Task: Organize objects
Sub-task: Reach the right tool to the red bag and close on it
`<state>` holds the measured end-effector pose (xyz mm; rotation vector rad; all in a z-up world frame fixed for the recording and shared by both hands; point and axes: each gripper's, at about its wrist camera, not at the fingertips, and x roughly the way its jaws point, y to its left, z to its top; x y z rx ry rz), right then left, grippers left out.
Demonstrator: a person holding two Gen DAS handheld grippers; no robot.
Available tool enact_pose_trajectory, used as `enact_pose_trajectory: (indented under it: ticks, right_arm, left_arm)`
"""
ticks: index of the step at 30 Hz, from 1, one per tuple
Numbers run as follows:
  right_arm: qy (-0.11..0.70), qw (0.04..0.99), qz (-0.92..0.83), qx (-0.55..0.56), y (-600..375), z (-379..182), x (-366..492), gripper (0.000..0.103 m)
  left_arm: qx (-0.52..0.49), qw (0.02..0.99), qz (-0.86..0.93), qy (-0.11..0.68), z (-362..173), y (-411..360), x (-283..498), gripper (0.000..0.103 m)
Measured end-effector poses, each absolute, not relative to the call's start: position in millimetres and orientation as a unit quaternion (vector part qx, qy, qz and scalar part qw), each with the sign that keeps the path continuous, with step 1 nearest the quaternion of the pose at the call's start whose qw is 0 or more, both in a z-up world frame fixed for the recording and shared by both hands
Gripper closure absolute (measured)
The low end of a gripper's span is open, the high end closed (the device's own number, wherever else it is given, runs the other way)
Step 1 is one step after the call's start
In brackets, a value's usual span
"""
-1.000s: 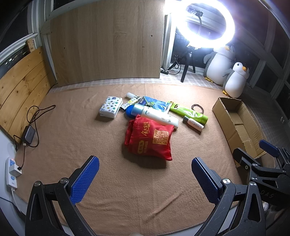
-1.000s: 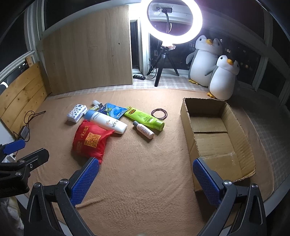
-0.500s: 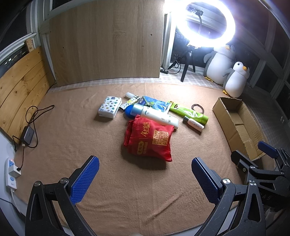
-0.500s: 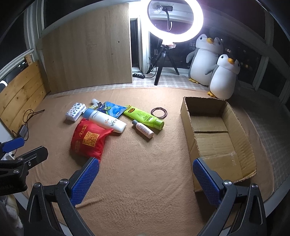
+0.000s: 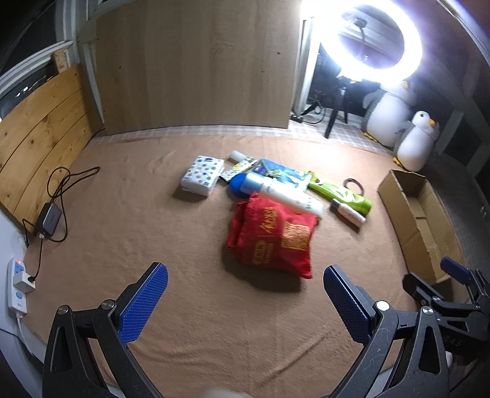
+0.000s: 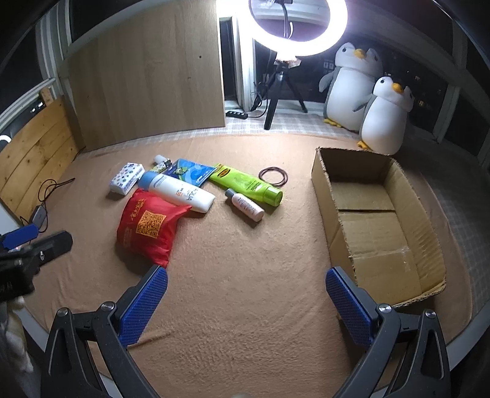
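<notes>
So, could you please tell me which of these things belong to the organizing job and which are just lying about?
Job:
red bag
white bottle
green tube
small pink bottle
dotted tissue pack
blue packet
hair ties
cardboard box, empty

Lying about:
penguin plushies
ring light
power strip

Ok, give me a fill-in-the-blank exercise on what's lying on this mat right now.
1. The cardboard box holds ____ so far.
2. The red bag lies partly on the foot of the ____ bottle.
3. The small pink bottle lies beside the ____ tube.
4. Both the left hand-held gripper and the right hand-held gripper are ____.

Missing words: nothing; white; green; open
</notes>
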<state>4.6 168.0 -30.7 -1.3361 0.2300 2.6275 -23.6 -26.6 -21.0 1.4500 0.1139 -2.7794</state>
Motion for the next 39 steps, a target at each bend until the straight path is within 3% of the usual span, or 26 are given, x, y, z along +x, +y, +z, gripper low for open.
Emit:
enact_pose_trajectory:
  ticks: [12, 17, 21, 24, 39]
  right_arm:
    - [0.101, 0.080, 0.878, -0.462, 174.3, -46.7, -8.9, 0.003]
    - [0.115, 0.066, 0.873, -0.468, 177.3, -52.2, -25.0, 0.019]
    - [0.127, 0.064, 0.868, -0.475, 178.1, -60.8, -42.7, 0.021]
    - [0.153, 0.047, 0.859, -0.486, 178.6, -68.8, -58.7, 0.034]
    - [0.235, -0.038, 0.811, -0.534, 153.1, -104.2, -136.4, 0.034]
  left_arm:
    - [0.487, -0.020, -0.872, 0.052, -54.1, -47.8, -69.1, 0.001]
    - [0.497, -0.049, -0.865, 0.039, -74.3, -44.4, -89.1, 0.002]
    - [0.510, -0.059, -0.858, 0.031, -91.8, -43.3, -102.5, 0.006]
    - [0.523, -0.075, -0.848, 0.043, -103.0, -45.5, -111.5, 0.009]
    - [0.546, -0.148, -0.821, 0.083, -130.5, -43.6, -132.9, 0.010]
